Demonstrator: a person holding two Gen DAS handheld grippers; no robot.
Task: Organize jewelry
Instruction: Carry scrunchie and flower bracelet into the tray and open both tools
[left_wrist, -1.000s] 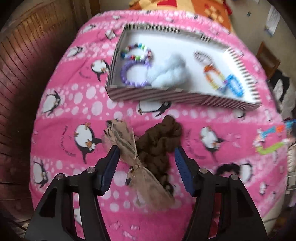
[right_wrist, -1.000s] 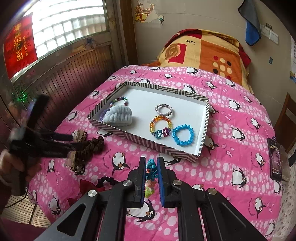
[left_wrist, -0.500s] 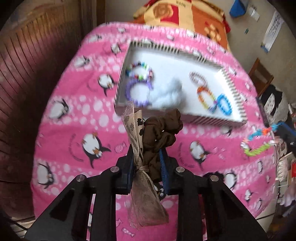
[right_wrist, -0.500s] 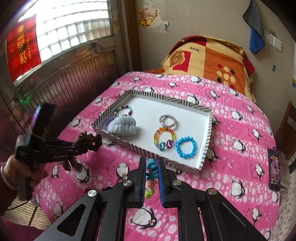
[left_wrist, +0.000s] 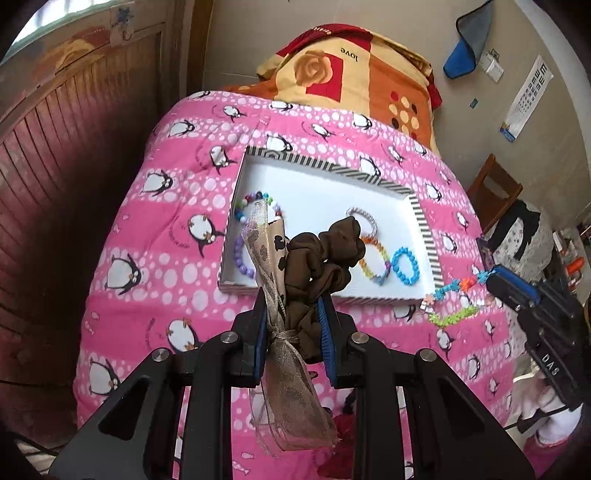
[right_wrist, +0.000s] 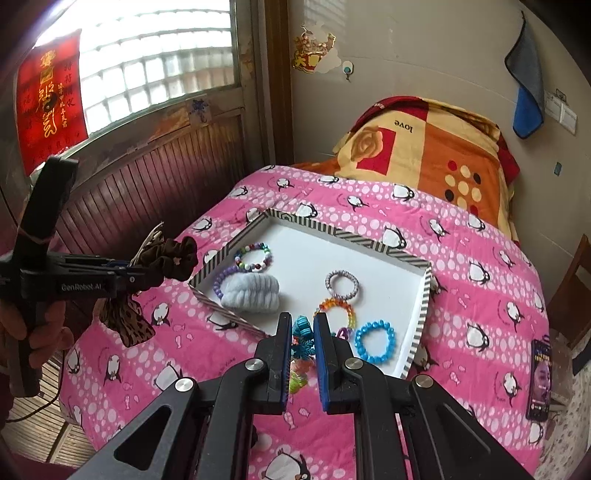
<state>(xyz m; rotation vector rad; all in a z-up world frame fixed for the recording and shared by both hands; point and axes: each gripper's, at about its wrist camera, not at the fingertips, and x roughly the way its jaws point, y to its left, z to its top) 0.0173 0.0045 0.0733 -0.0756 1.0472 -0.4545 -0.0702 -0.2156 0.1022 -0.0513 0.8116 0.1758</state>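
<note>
Left gripper (left_wrist: 293, 325): black frame, blue ribbed pads, jaws narrowed tight onto a brown scrunchie (left_wrist: 325, 258) of gathered matte fabric with a sheer beige ribbon (left_wrist: 280, 350) knotted to it; its jaws have just been closing, and the scrunchie is held aloft above the bed. White lettering "GenRobot.AI" on its side in the right wrist view.

Right gripper (right_wrist: 300, 347): same build, jaws almost together on a plastic bead bracelet (left_wrist: 456, 299), turquoise, orange and lime links, hanging off the tips just beside the tray's near corner.

Tray (right_wrist: 415, 339): shallow white card box, black-and-white striped rim, lying flat on the quilt (right_wrist: 480, 295). Inside: multicoloured bead ring (right_wrist: 253, 254), lilac bead ring, ribbed pale-blue fluffy scrunchie (right_wrist: 251, 291), silver coil ring (right_wrist: 341, 284), rainbow bead ring, bright blue bead ring (right_wrist: 375, 341).

Quilt: pink, white dots, penguin print.

Pillow (right_wrist: 424, 155): orange and red patchwork, "love" printed upside down.

Red hanging (right_wrist: 50, 99): gold characters, possibly Chinese, too small to read
</note>
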